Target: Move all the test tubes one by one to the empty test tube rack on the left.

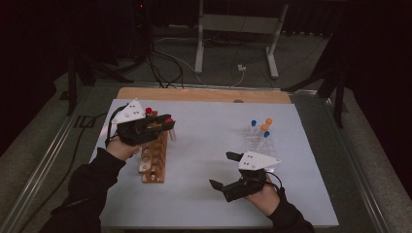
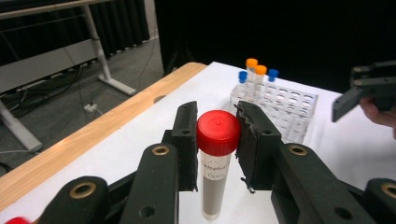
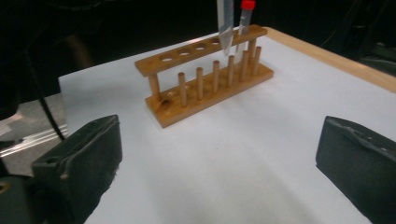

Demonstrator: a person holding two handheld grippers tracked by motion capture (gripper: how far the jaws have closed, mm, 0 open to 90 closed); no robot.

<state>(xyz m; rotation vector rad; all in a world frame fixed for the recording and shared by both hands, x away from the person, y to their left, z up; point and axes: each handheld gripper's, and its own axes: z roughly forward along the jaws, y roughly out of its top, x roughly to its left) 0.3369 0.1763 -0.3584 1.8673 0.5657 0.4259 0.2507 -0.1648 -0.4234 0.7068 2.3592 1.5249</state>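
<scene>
1. Counting tubes: one red-capped tube in the left gripper, another red-capped tube standing in the wooden rack, four in the clear rack, two orange-capped, two blue-capped.
2. The held tube is clear and printed, hanging upright above the wooden rack, cap up, clamped at the cap.
3. The right gripper has its jaws wide apart, empty.

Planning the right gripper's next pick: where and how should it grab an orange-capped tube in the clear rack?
Probably just under the cap, coming straight down from above. The orange-capped tube stands upright in the clear rack with only its upper part exposed and other capped tubes close beside it, so a side approach looks crowded. The right gripper is open with nothing between its jaws.
</scene>
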